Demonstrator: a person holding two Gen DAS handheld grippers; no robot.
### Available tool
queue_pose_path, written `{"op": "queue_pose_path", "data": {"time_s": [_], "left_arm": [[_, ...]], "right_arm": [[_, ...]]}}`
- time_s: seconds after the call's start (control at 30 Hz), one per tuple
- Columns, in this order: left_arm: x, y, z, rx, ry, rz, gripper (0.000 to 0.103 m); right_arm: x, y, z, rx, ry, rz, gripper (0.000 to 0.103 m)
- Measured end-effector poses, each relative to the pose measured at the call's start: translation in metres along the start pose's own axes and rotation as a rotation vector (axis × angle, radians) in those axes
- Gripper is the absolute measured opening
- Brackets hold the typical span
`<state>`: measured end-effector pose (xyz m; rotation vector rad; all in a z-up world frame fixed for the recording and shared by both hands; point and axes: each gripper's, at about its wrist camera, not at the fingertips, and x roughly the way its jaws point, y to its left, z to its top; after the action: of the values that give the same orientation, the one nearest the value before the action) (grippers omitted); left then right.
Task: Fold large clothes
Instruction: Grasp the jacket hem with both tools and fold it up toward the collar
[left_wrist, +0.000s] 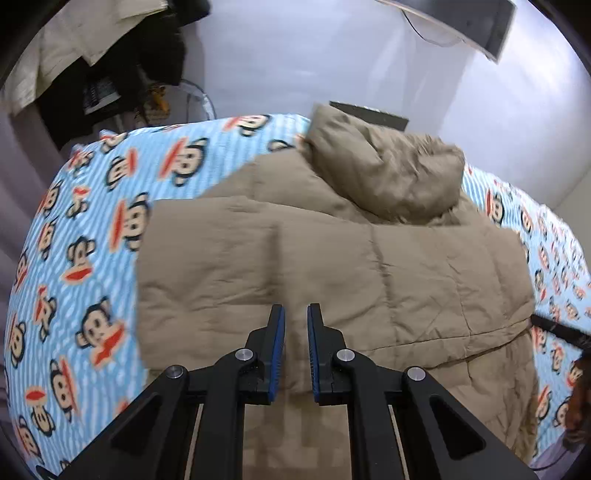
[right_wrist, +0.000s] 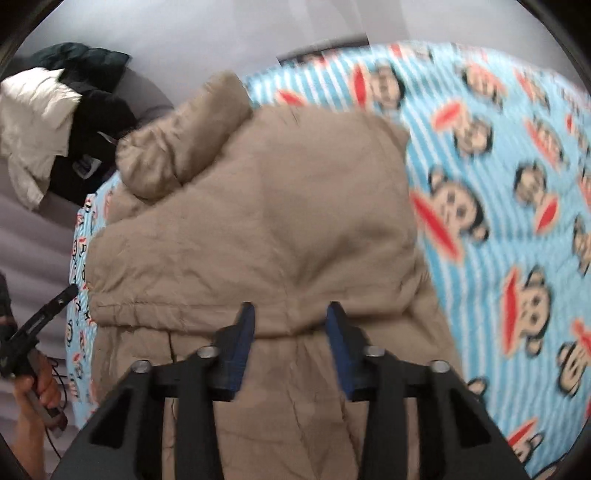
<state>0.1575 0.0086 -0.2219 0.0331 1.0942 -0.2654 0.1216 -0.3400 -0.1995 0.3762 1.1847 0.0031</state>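
left wrist view, tan coat (left_wrist: 332, 266) lengthwise, hood (left_wrist: 384, 173) far, left jaws nearly together, right jaws spread, empty

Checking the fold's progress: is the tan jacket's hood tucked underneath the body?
No, the hood lies in plain sight on top of the tan puffer jacket at its far end.

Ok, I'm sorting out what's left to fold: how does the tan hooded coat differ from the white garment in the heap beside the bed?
The tan coat lies spread over the monkey-print sheet; the white garment is crumpled off the bed, against dark clothes. The tan coat shows its hood; no hood can be made out on the white garment. Both look puffy and padded.
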Motion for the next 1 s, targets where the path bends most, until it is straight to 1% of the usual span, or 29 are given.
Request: {"op": "queue_pose_path", "data": {"time_s": [0.07,0.1,0.13,0.17,0.2,0.27,0.33,0.43,0.6,0.73,0.87,1.0], "left_arm": [[0.015,-0.018,-0.001,0.031,0.007,0.007,0.013],[0.025,-0.026,-0.003,0.064,0.003,0.054,0.013],[0.032,-0.031,-0.004,0.086,0.003,0.103,0.013],[0.044,-0.032,-0.006,0.104,0.017,0.169,0.013],[0.054,-0.029,-0.009,0.102,0.039,0.184,0.013],[0.062,-0.019,-0.011,0.072,0.055,0.17,0.013],[0.065,-0.012,-0.012,0.052,0.061,0.164,0.013],[0.068,-0.01,-0.012,0.066,0.067,0.188,0.013],[0.07,-0.008,-0.012,0.051,0.077,0.197,0.013],[0.071,-0.011,-0.013,0.08,0.072,0.214,0.013],[0.065,-0.016,-0.015,0.084,0.081,0.227,0.013],[0.054,-0.016,-0.015,0.074,0.082,0.231,0.013]], "right_arm": [[0.001,0.0,0.005,0.011,-0.001,0.025,0.044],[0.003,-0.001,0.007,0.019,0.0,0.037,0.044],[0.001,-0.003,0.006,0.02,-0.009,0.026,0.044],[0.001,-0.003,0.007,0.016,-0.018,0.008,0.044],[0.0,-0.006,0.008,0.011,-0.029,-0.017,0.044],[0.001,-0.019,0.012,0.022,-0.046,-0.065,0.043],[0.003,-0.03,0.016,0.037,-0.049,-0.091,0.043],[0.01,-0.043,0.017,0.075,-0.03,-0.067,0.043],[0.034,-0.04,0.01,0.016,0.028,-0.109,0.042],[0.039,-0.044,0.008,0.034,0.041,-0.108,0.041],[0.03,-0.038,0.008,0.018,0.044,-0.137,0.041],[0.018,-0.032,0.003,0.008,0.043,-0.134,0.043]]}}
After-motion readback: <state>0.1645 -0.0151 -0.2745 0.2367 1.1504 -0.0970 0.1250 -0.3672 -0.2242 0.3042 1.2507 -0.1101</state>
